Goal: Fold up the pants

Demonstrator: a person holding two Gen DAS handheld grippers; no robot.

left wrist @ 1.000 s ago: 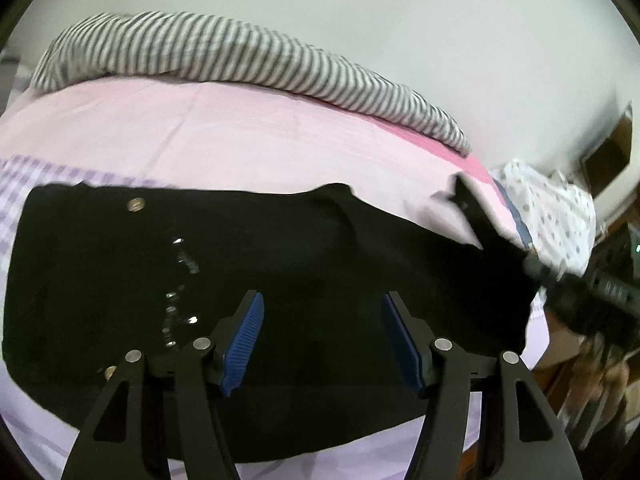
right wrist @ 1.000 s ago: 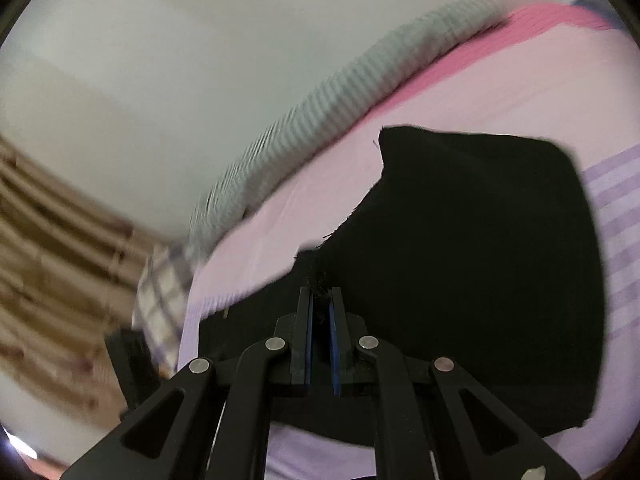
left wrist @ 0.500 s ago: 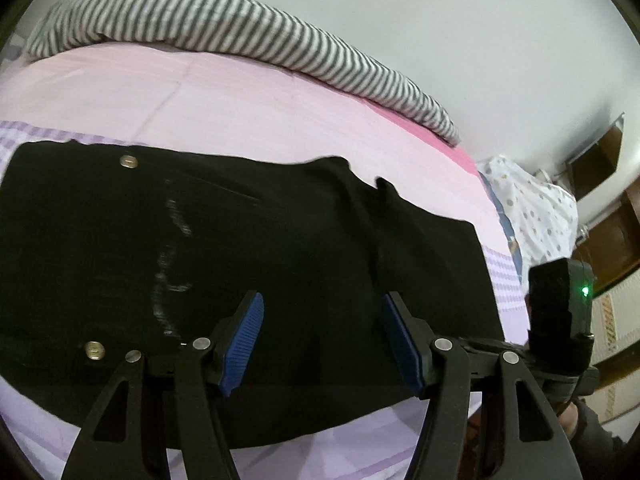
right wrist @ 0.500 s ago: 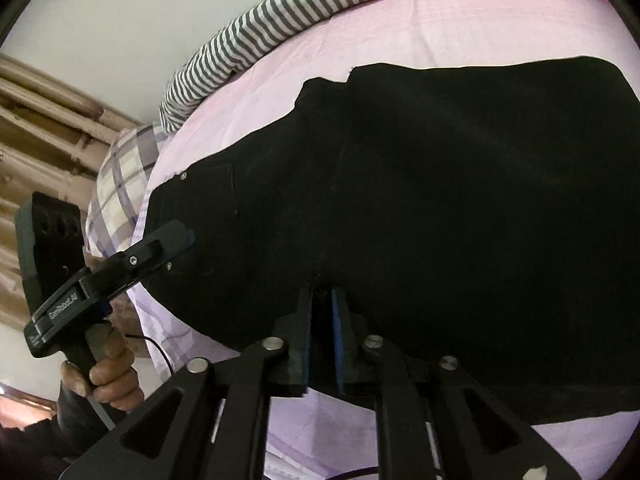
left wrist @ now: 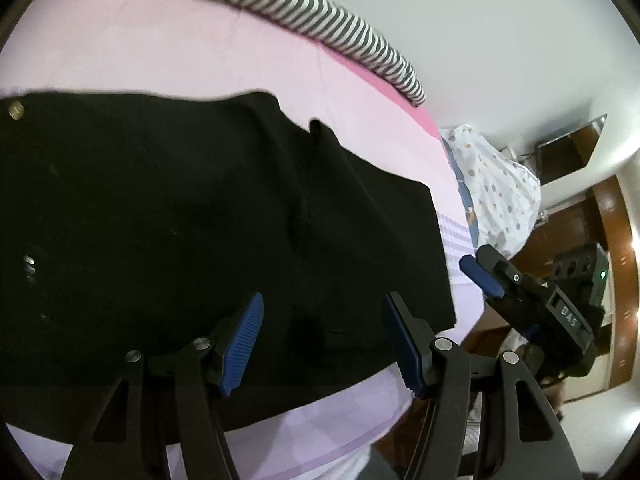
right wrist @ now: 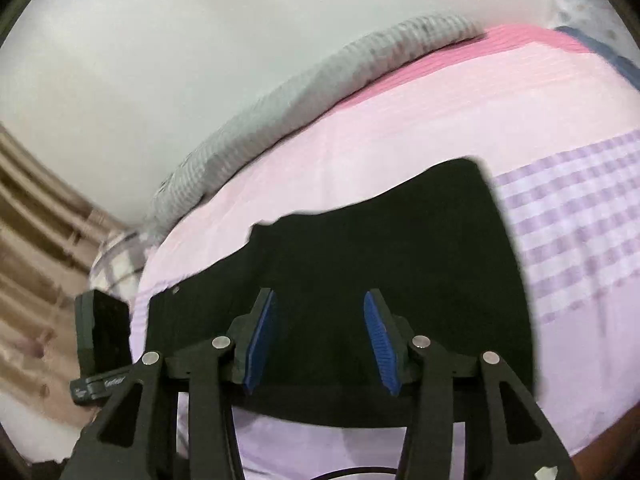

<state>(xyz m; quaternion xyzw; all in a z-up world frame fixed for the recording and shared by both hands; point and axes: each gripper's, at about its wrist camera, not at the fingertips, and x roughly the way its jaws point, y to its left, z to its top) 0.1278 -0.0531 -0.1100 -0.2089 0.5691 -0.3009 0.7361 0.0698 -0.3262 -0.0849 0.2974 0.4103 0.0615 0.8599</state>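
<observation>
The black pants (left wrist: 180, 220) lie folded flat on the pink and lilac bed sheet (left wrist: 200, 56). A brass button (left wrist: 15, 110) shows at their left edge. My left gripper (left wrist: 322, 340) is open and empty, just above the pants' near edge. In the right wrist view the pants (right wrist: 400, 248) lie as a dark slab, and my right gripper (right wrist: 318, 344) is open and empty above their near edge. The right gripper (left wrist: 480, 276) also shows at the right of the left wrist view, beside the pants' right end.
A grey-striped blanket (left wrist: 280, 4) runs along the far side of the bed against the white wall. A spotted white pillow (left wrist: 496, 188) lies at the right end. A checked pillow (right wrist: 116, 260) and beige curtain (right wrist: 36, 272) are at the left. The bed's near edge (right wrist: 340, 448) is close below.
The right gripper has opened and let go of the pants edge, which now lies flat. It pulled back and tilted up. The left gripper moved slightly closer to the pants.
</observation>
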